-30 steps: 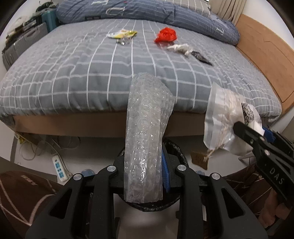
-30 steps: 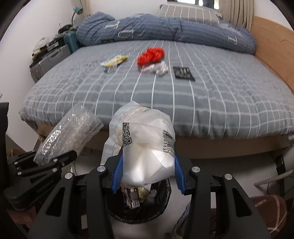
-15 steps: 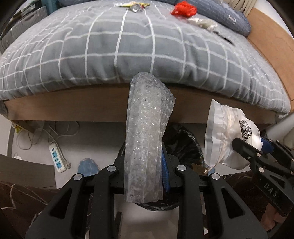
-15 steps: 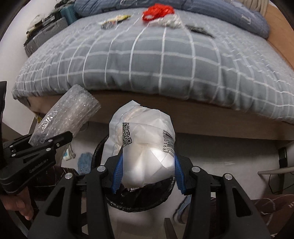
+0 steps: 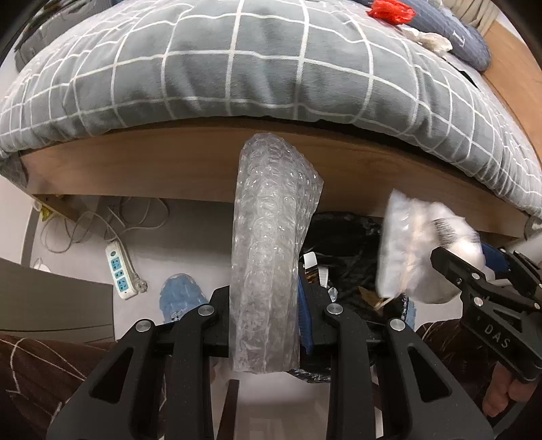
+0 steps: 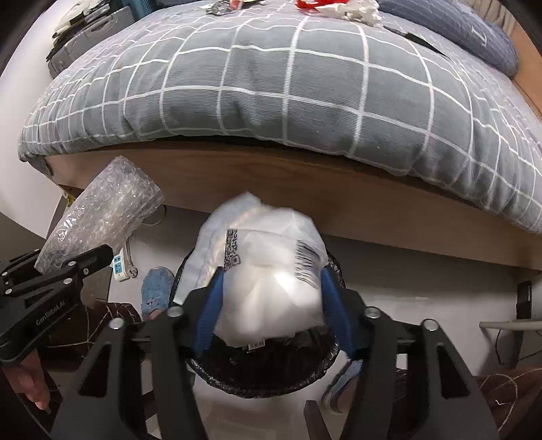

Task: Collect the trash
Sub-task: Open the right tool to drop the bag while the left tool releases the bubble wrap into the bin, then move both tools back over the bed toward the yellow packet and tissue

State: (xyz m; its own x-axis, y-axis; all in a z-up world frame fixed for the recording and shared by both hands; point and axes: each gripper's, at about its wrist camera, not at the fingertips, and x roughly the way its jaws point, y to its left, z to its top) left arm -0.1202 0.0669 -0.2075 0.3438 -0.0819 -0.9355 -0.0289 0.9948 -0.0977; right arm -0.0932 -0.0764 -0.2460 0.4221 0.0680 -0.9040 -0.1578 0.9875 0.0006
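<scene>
Holding two featherweights here: your left gripper (image 5: pixel 267 325) is clamped on the bubble wrap roll (image 5: pixel 271 243), fingers closed in against its lower end, the rest standing up tall and unsupported. It's soft, springy stuff, so it should squash under the fingers and could slither out if you ease off early. Your right gripper (image 6: pixel 271 304) has its fingers spread fairly wide around the white plastic bag (image 6: pixel 264 270), the crinkly one with the barcode and QR label, pinched across its bulging middle. That film looks slick and limp, nothing fragile, so grip the bunched part, not a loose corner. Both pieces hang right over the black-lined trash bin (image 6: pixel 257 379) on the floor, tucked against the wooden bed frame (image 5: pixel 169 169). The bag sits squarely above the mouth; the roll is nearer the bin's left edge, so you'd likely want it further in before letting go. More to collect up on the bed (image 6: pixel 271 84): a red wrapper (image 5: pixel 389 12) and white crumpled paper (image 5: pixel 430 39).
</scene>
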